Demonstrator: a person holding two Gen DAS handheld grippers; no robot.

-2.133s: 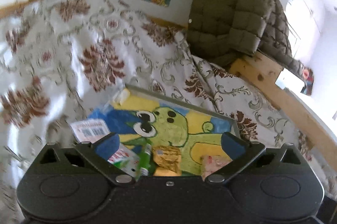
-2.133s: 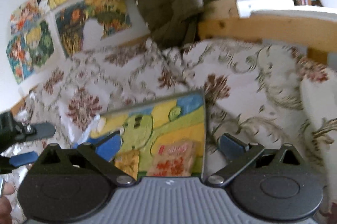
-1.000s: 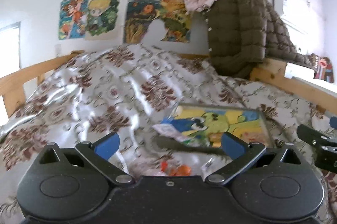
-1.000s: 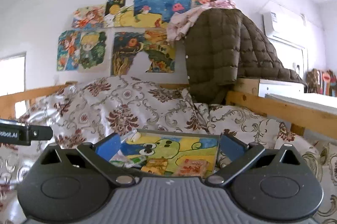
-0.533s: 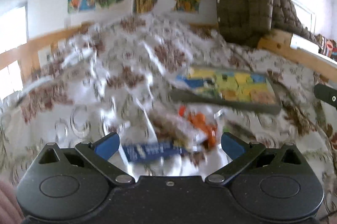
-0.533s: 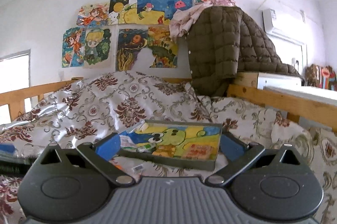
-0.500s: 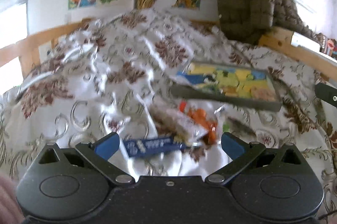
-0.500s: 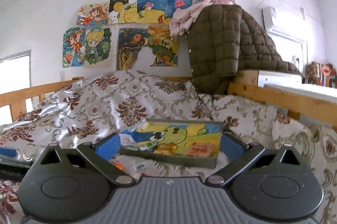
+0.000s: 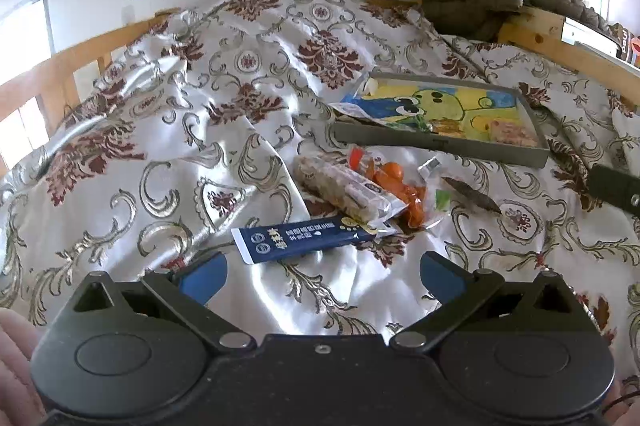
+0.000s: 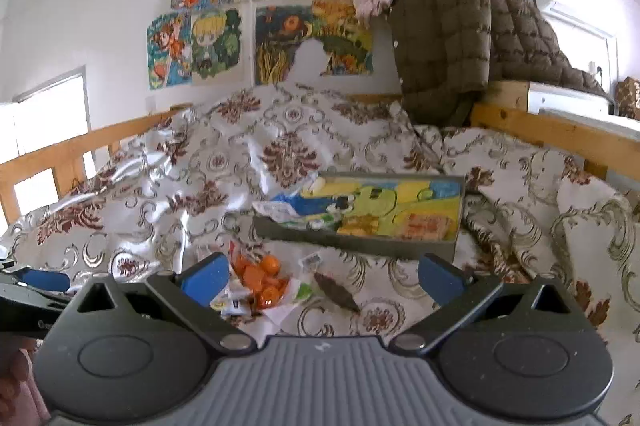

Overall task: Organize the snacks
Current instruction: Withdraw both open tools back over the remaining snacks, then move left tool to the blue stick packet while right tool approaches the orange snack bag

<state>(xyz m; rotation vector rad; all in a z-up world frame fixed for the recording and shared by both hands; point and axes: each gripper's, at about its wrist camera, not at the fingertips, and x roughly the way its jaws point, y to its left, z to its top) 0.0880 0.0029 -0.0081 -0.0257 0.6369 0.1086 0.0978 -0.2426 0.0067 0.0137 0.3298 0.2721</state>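
A grey tray point(image 9: 432, 142) with a green cartoon-frog lining lies on the patterned bedspread and holds several snack packets. In front of it lie a dark blue snack bar point(image 9: 304, 237), a clear-wrapped grain bar point(image 9: 342, 191) and a bag of orange snacks point(image 9: 400, 185). My left gripper point(image 9: 320, 272) is open and empty, just short of the blue bar. My right gripper point(image 10: 320, 276) is open and empty, above the orange bag point(image 10: 260, 280), with the tray point(image 10: 356, 240) beyond it.
A dark leaf-like scrap point(image 9: 472, 194) lies right of the snacks. A wooden bed rail point(image 10: 556, 129) runs along the right and left. A brown quilted jacket point(image 10: 452, 37) hangs at the back. Posters point(image 10: 272, 5) cover the wall. The bedspread is wrinkled.
My left gripper has pulled back from over the tray and dropped toward the loose snacks, now close in front. My right gripper also drew back from the tray and tilted slightly downward.
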